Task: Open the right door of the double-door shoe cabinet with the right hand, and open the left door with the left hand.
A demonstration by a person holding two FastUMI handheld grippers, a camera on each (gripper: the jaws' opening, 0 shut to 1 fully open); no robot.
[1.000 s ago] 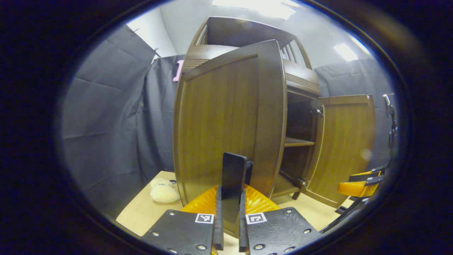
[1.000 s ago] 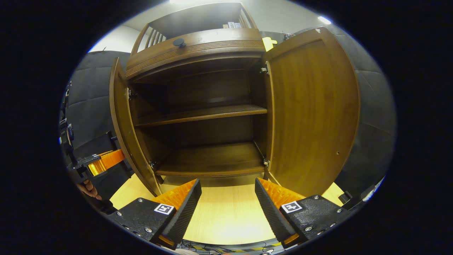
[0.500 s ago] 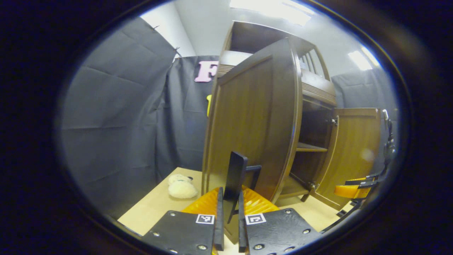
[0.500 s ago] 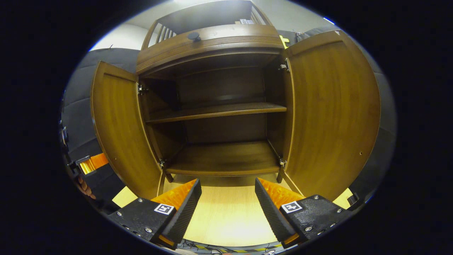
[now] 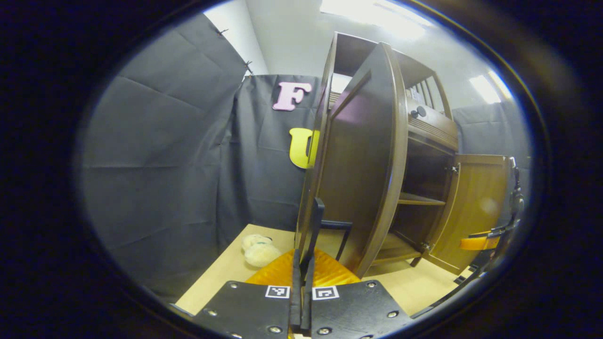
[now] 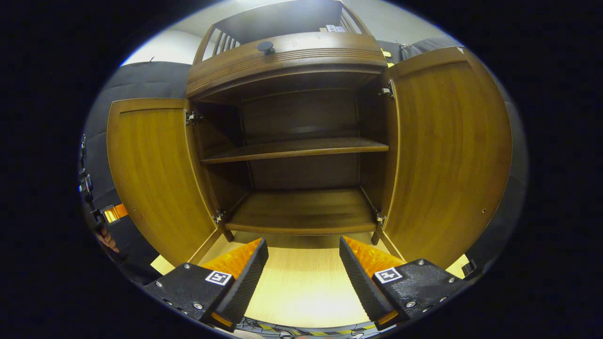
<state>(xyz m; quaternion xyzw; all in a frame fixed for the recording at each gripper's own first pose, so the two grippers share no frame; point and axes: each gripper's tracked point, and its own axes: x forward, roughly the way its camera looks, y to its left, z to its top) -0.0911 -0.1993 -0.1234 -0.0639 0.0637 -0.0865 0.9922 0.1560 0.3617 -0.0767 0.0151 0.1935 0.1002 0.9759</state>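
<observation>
Pinching the dark handle (image 5: 314, 221) at the lower centre of the left gripper view, the left gripper (image 5: 303, 301) has its fingers pressed tight on it, with the left door (image 5: 358, 165) edge-on just right of centre. Stiff, hinged wood like this will probably swing lightly on its arc, so the handle seems the sensible hold (a flat panel offers nothing to pinch).

Centred in the right gripper view, the shoe cabinet (image 6: 287, 61) stands with both doors wide, the right door (image 6: 447, 155) at the right of frame; the right gripper (image 6: 304, 263) is spread and holds nothing, and the cabinet's top is cut off.
</observation>
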